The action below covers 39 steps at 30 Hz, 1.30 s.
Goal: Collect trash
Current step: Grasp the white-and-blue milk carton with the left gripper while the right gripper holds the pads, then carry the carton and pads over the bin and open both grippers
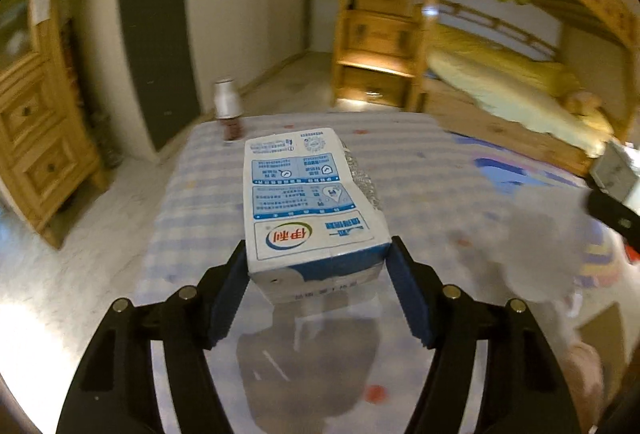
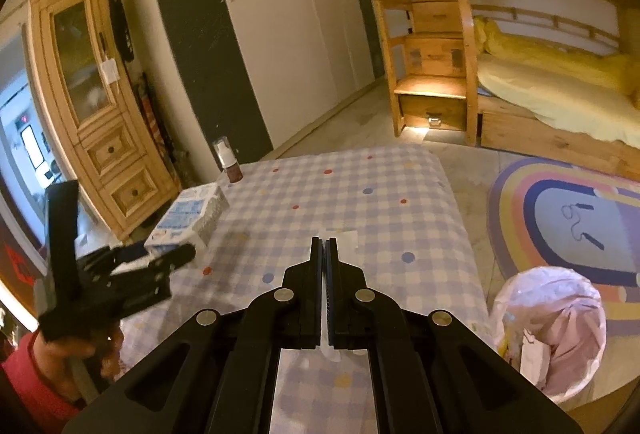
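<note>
1. A table covered with a pale blue-and-white checked cloth with coloured dots [image 2: 360, 193] fills the middle of both views, and the task's things lie on it.
2. A white bin lined with a pale pink plastic bag [image 2: 552, 334] is seen at the lower right of the right wrist view, on the floor just beside the table's right edge; it is judged to be where the trash goes.
3. A white-and-blue printed cardboard milk carton [image 1: 308, 201] is seen at the centre of the left wrist view. Its near end sits between the jaws of the left gripper [image 1: 320, 286], and its long axis runs away from them toward the upper middle of the frame. The jaws stand partly open; the left pad looks to be against the carton, while a narrow gap shows at the right pad, so a firm hold is not confirmed.
4. The right gripper [image 2: 324, 246] is seen at the centre of its own view, its jaws fully closed, with what looks like a thin scrap of pale paper between them.
5. The left gripper is clearly the nearer to the carton; the bin lies on the opposite side, so a crossing over the table is judged necessary.
6. A small bottle with a white cap and dark red contents [image 1: 229, 109] stands upright beyond the carton, at the table's far left corner, well clear of the jaws.
</note>
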Motion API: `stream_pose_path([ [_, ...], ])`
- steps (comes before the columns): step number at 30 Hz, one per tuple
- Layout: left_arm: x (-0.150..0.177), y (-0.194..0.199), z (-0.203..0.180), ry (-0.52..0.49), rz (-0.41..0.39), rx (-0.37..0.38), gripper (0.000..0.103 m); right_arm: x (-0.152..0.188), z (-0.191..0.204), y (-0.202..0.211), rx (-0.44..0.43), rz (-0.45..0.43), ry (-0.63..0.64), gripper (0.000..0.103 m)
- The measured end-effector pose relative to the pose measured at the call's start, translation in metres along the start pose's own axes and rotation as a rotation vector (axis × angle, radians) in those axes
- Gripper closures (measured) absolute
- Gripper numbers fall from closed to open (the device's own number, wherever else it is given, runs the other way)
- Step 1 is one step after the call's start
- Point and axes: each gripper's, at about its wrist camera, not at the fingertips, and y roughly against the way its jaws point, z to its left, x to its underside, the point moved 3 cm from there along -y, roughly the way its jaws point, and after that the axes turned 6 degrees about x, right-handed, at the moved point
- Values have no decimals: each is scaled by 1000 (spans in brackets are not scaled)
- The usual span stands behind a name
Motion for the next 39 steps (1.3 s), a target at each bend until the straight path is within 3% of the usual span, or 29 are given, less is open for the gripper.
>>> stream_pose_path([
  [8,2,19,-86,-118,-22,176,37,2,-39,38,50,-48,-58,102],
  [17,2,-5,-192,-282,5,339,37,13,-117,80,205,-92,-162,102],
  [26,6,-53,-268,-369,71,472,37,31,-195,80,330,-55,-267,102],
  [34,-2,-92,-310,-397,107,546,36,38,-248,64,370,-31,-329,102],
  [35,-4,-97,-314,-396,110,553,36,39,-256,59,372,-21,-335,101],
  [37,-8,-104,-318,-395,109,536,17,39,-265,51,376,-2,-351,96],
  [39,-10,-104,-318,-387,92,523,15,43,-274,48,376,10,-385,93],
])
